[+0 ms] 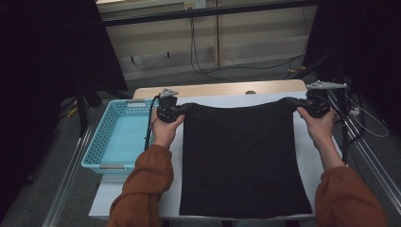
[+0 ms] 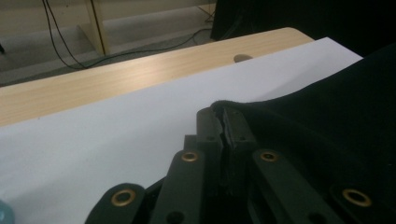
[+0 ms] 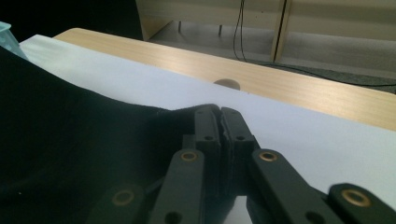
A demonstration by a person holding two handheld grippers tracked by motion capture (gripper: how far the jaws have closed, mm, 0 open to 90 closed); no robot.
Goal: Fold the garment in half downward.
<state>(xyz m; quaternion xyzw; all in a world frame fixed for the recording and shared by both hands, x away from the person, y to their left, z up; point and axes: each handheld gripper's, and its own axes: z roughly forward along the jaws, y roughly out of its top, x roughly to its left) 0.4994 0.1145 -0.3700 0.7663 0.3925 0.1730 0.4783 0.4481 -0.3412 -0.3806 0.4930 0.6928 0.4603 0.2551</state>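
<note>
High view shows a black garment spread across the white sheet that covers the desk, with its far edge stretched between the two hands. The left hand-held gripper pinches the far left corner and the right hand-held gripper pinches the far right corner; in the left gripper view the jaws stand pressed together on a fold of the dark cloth, and the right gripper view shows the same, the jaws clamped tight on the cloth's edge. The near part of the garment lies flat and fairly smooth, reaching almost to the desk's near edge, while the far corners look slightly raised off the sheet. Judging by this, both corners are secured and the cloth is laid out, so the gripping is done; what seems left is the fold itself, carrying that far edge toward the person, and then perhaps putting the folded piece away. A light blue perforated basket sits just beside the sheet on the left, near the left forearm and its orange sleeve; what can be seen of its bottom is bare, with nothing inside.
</note>
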